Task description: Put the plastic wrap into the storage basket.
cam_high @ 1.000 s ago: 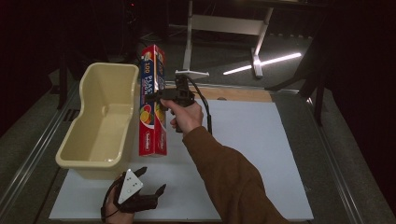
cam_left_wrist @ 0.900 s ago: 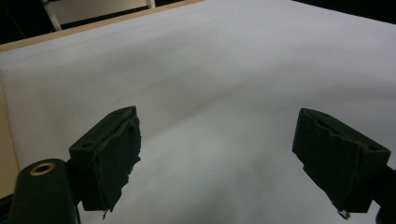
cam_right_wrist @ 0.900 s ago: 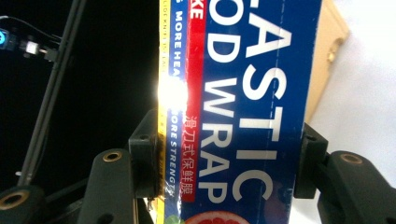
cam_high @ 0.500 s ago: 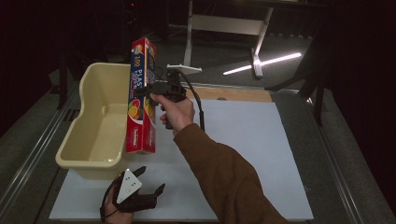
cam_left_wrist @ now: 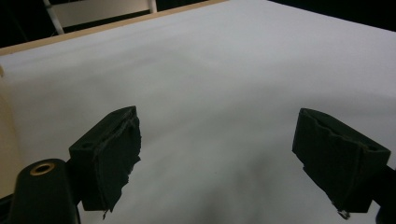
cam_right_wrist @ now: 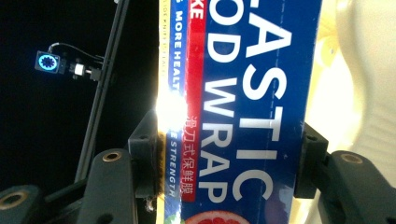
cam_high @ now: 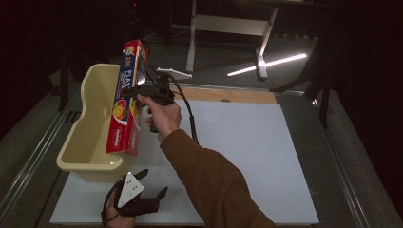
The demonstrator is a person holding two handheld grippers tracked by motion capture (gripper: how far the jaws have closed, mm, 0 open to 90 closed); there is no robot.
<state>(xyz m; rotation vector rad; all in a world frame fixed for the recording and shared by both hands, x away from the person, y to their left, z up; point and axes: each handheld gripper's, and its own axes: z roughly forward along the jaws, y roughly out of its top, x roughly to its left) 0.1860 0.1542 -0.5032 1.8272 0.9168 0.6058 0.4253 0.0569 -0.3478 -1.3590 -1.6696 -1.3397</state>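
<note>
White table sheet in a dark room, cream plastic tub [cam_high: 90,137] at its left edge.

Right gripper [cam_high: 138,90] clamps a plastic wrap box [cam_high: 126,102] upright above the tub's near wall. Left gripper [cam_high: 142,197], wide open and empty, rests low. Best to clear the rim fully, then lower before releasing.

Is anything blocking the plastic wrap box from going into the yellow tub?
Nothing visible. The right gripper holds the plastic wrap box upright above the yellow tub, whose visible inside looks bare.
</note>
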